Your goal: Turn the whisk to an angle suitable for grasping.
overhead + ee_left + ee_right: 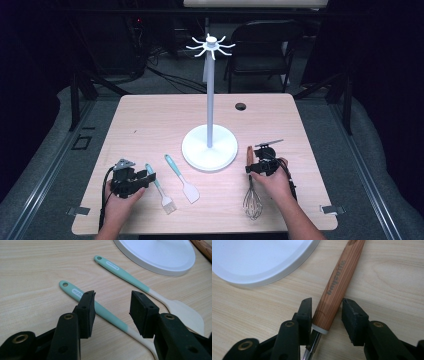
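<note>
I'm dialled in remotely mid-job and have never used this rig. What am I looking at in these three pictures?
A person holds a hand-held two-fingered tool in each hand. The high view looks down on a wooden table; the other two pictures come from cameras riding on each tool.

On the table: a white hook stand, a pastry brush, a spatula and a whisk.

The left gripper is open over the brush's green handle, not pressing it. The right gripper straddles the whisk's wooden handle; one pad touches it and a gap remains at the other, so it isn't gripped.
</note>
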Tool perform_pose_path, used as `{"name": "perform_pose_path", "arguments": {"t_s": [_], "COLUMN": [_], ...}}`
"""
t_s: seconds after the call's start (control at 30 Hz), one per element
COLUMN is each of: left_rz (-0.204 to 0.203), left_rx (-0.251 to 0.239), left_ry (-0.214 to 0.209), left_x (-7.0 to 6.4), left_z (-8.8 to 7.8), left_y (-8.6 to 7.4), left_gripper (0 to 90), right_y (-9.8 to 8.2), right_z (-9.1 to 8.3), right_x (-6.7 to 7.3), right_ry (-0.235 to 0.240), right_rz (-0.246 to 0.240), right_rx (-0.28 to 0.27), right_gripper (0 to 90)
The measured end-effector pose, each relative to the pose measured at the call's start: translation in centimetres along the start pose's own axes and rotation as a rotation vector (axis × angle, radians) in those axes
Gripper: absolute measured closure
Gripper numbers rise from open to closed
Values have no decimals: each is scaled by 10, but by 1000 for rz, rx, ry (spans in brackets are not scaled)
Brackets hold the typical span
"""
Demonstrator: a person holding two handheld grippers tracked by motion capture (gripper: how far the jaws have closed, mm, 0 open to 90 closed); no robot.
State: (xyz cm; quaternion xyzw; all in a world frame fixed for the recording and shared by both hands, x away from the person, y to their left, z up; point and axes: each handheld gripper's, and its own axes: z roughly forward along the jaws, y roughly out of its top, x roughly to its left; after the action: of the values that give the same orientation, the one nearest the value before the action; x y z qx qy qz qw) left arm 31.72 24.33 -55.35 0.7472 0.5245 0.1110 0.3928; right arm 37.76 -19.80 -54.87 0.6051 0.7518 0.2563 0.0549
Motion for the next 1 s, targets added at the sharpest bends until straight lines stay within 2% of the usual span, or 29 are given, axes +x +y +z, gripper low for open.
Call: {"name": "perform_pose_path", "arguments": {"t_s": [0.1,0.13,0.17,0.27,0.4,0.53,0.9,1.0], "left_rz": [0,-1,-1,0,0,0,-3,-3], "left_rx": [-3,-3,-2,-3,-2,0,1,0], "left_ry": [4,4,3,3,1,0,1,2], "left_x": [0,0,0,0,0,0,1,1], "left_z": [1,1,1,1,1,1,2,1], "left_y": [0,0,0,0,0,0,0,0], "left_gripper": [551,551,551,551,551,551,551,551], "right_y": [-1,-2,-1,-1,-2,-1,6,7], "right_z": [-2,-1,-2,-4,-5,-3,5,5], "right_x": [-1,-1,-2,-4,-6,-6,-4,-4], "right_ry": [5,-12,-1,-8,-7,2,-29,-23], "right_rz": [-4,-1,-5,-14,-6,5,8,4], "right_rx": [-4,-11,-1,14,17,26,52,72], "right_gripper": [630,633,637,646,650,649,641,642]}}
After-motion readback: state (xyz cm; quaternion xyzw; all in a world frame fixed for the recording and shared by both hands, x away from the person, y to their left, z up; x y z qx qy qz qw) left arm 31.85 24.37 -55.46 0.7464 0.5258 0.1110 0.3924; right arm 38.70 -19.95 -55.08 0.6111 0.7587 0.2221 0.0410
